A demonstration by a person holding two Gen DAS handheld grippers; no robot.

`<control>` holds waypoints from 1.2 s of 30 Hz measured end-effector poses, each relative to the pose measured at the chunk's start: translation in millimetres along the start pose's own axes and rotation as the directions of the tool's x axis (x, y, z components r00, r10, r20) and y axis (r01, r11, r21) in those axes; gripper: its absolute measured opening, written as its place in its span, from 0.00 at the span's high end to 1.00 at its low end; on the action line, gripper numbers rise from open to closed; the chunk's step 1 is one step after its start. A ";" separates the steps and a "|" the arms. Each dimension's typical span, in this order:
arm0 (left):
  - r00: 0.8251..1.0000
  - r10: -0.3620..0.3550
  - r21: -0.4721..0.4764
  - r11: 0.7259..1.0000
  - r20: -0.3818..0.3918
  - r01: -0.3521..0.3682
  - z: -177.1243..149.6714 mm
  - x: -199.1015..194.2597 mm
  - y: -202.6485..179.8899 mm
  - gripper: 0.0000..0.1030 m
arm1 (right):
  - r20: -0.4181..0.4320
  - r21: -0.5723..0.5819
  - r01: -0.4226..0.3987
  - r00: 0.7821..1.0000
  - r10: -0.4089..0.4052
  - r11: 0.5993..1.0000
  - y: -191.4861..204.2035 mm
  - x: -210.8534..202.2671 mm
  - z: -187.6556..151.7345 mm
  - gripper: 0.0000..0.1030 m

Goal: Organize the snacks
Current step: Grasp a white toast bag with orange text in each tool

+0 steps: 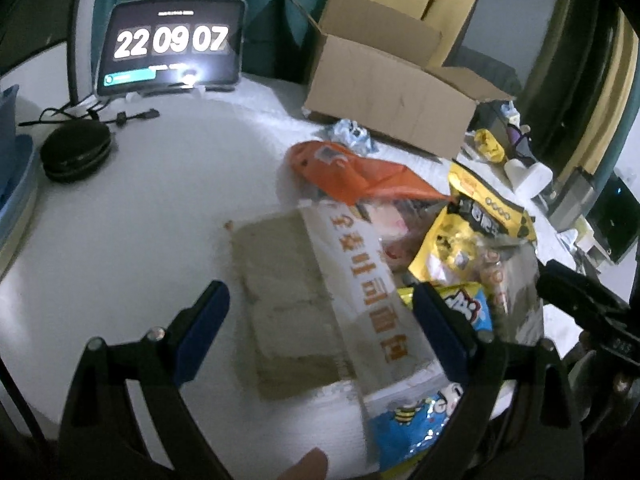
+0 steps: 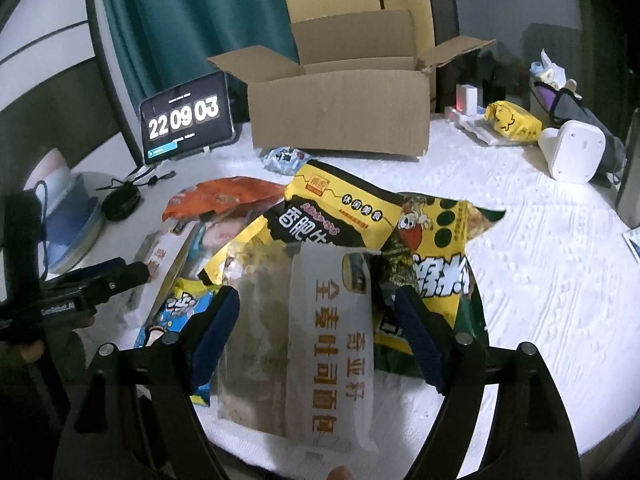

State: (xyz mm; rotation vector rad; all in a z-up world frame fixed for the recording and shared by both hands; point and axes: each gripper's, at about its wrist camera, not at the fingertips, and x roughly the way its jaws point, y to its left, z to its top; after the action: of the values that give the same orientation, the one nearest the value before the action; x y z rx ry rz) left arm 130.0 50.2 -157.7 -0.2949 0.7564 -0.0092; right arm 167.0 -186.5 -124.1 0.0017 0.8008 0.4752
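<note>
Item: bread bag (image 2: 332, 360), overlapped in the snack pile (image 2: 320, 216), near the cardboard box (image 2: 340, 120). Both grippers, left gripper (image 1: 320, 332) and right gripper (image 2: 316, 340), have fingers apart, straddling bags, nothing clamped. Risk: closing may pinch neighbouring packets or crush slices.

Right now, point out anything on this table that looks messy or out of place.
The snack packets lie in a loose, overlapping heap: the clear bread bag with orange lettering lies on top of other packets, and the orange packet sits crumpled. The open brown cardboard box stands behind them; its inside is hidden.
</note>
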 end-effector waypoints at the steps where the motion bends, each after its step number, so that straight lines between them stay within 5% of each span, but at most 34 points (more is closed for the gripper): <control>1: 1.000 -0.004 -0.003 1.000 -0.012 0.004 -1.0 3.4 -0.2 0.09 | -0.003 0.000 -0.002 1.000 0.002 1.000 0.2 0.0 -1.5 0.17; 11: 0.999 0.018 0.034 0.999 -0.051 -0.016 -9.3 20.3 -2.0 0.09 | -0.118 -0.032 -0.038 0.992 0.034 0.999 20.9 30.9 -29.8 0.15; 19: 0.999 -0.022 0.056 0.998 -0.049 0.025 -5.4 15.4 -6.6 0.26 | -0.084 -0.097 -0.024 0.996 0.016 0.995 31.1 19.3 -21.7 0.32; 36: 0.987 -0.081 0.132 0.989 0.137 0.063 35.8 -41.6 -20.4 0.27 | 0.081 -0.127 0.037 0.996 -0.026 0.991 11.9 -25.5 40.3 0.32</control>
State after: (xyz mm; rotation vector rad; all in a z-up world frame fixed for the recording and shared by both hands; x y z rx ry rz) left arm 125.9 44.7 -99.5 -0.1995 0.6005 -0.1038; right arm 174.7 -179.2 -76.1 -0.1107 0.6905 0.4932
